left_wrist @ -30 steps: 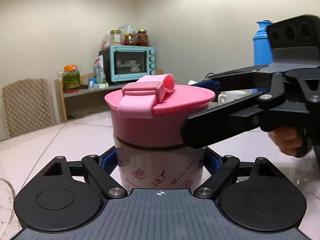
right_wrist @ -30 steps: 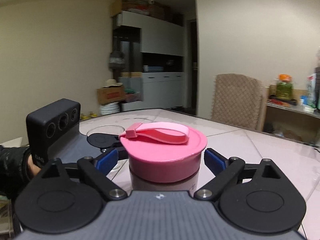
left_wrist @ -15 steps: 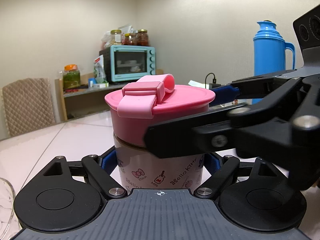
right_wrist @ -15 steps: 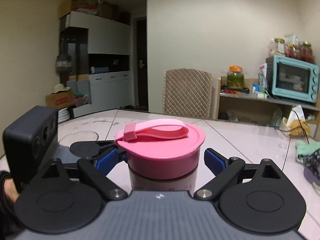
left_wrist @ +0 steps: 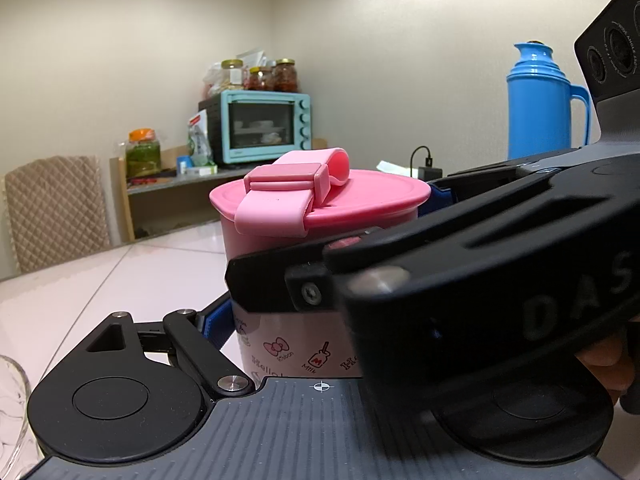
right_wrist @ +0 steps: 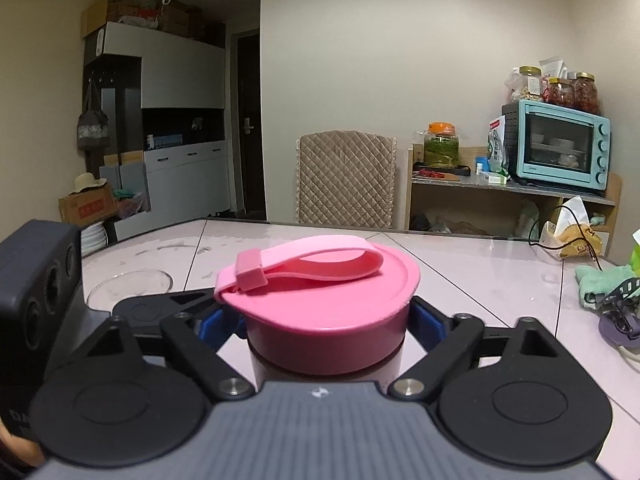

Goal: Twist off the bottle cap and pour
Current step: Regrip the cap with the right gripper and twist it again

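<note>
Both grippers clamp the pink-capped bottle upright on the table.

The left gripper [left_wrist: 320, 320] holds the printed bottle [left_wrist: 296, 348] body narrowly between its blue pads, low under the cap. The right gripper [right_wrist: 326, 322] is closed on the pink cap [right_wrist: 324, 312], pads touching its rim on both sides; the cap's strap loop [right_wrist: 308, 266] lies flat across its top. A glass bowl [right_wrist: 130, 286] sits just beyond the left gripper. The table [right_wrist: 480, 264] lies open toward its far edge, with a green cloth [right_wrist: 600, 284] near the right side.
</note>
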A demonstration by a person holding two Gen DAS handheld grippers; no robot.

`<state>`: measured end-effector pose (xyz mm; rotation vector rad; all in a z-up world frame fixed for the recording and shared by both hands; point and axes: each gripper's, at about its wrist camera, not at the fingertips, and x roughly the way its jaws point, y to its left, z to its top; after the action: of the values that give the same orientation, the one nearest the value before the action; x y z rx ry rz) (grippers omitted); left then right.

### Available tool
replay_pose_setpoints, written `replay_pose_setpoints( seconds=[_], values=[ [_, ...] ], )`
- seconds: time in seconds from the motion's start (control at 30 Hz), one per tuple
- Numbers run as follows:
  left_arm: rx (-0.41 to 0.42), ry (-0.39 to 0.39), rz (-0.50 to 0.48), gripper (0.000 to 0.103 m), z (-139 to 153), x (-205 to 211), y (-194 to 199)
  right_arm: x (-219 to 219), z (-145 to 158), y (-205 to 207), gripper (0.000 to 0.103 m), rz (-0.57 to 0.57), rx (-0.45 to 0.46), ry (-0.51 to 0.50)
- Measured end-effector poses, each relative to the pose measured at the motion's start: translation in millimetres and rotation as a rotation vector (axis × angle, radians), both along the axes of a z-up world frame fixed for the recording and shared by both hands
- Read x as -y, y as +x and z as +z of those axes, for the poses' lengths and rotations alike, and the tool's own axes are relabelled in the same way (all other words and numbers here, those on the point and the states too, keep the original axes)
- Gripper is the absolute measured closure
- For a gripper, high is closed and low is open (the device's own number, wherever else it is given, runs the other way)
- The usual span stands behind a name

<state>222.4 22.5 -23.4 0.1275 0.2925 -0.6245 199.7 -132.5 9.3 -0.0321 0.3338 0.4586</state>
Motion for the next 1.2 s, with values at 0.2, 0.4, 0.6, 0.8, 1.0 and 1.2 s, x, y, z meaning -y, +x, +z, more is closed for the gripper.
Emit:
replay_pose_setpoints(
  seconds=[0.2, 0.4, 0.6, 0.8, 1.0, 1.2],
  values=[
    [0.0, 0.0, 0.0, 0.014, -1, 0, 0, 9, 0, 4, 0.018, 0.08, 0.017, -0.011],
    [0.001, 0.002, 0.002, 0.014, -1, 1, 0, 40, -1, 26, 0.018, 0.338, 0.02, -0.005],
    [0.002, 0.004, 0.005, 0.014, -1, 2, 1, 61, 0, 50, 0.018, 0.573, 0.018, -0.003],
    [0.002, 0.004, 0.007, 0.014, -2, 2, 2, 74, 3, 62, 0.018, 0.694, 0.009, 0.015],
    [0.001, 0.006, 0.005, 0.014, -2, 3, 1, 73, 12, 48, 0.01, 0.603, 0.019, 0.03],
    [0.002, 0.006, 0.005, 0.014, -3, 3, 1, 65, 20, 13, 0.007, 0.388, 0.056, -0.014]
  ],
)
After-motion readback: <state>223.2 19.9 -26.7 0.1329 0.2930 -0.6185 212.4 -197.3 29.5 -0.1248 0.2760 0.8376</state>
